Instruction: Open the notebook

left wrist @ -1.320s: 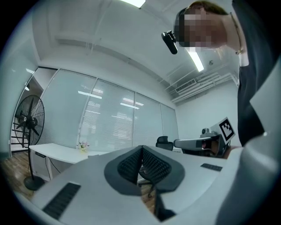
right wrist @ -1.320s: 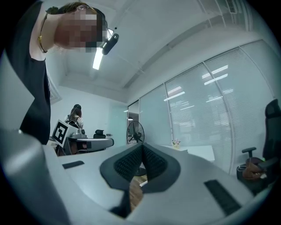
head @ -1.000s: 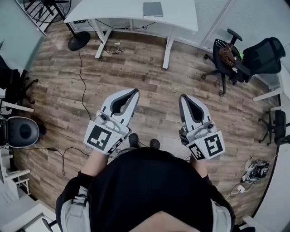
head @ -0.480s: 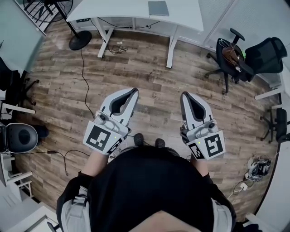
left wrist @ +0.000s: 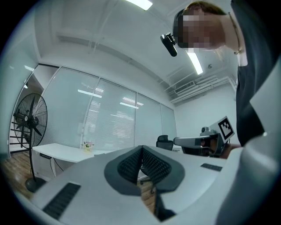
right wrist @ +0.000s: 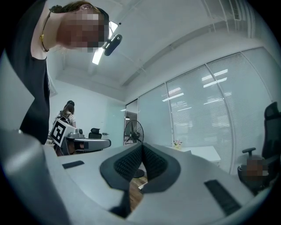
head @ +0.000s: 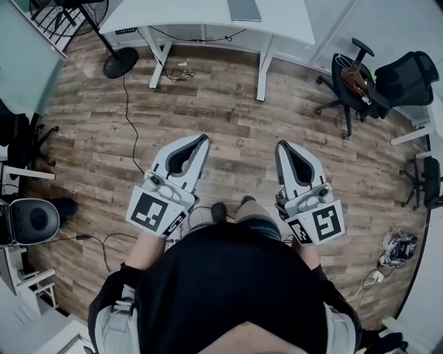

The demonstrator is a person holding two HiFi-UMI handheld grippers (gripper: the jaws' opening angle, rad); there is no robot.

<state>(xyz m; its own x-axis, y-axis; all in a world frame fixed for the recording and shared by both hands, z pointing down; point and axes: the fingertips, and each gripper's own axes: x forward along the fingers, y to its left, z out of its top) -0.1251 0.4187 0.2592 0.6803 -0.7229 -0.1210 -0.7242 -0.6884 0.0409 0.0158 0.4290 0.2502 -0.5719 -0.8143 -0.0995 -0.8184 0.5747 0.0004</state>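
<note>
Across the room, on the white desk [head: 173,15]: notebook [head: 244,9] lies flat, partly cut off at the view's top, well apart from both grippers.
Notebook handling: likely light and thin, cover flexible; take the cover's free edge, though I cannot tell which side that is.
Left gripper [head: 203,140]: jaws together, empty.
Right gripper [head: 281,146]: jaws together, empty.
Open room: bare wooden floor [head: 228,110] ahead; fan stand [head: 120,63] left, office chairs [head: 360,72] right.

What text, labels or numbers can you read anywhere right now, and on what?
No words or numbers can be read.
On the left gripper, the marker cube: a black-and-white square pattern, no letters.
On the right gripper, the marker cube: the same sort of pattern, no letters.
On the desk, the notebook: too small to show any print.
</note>
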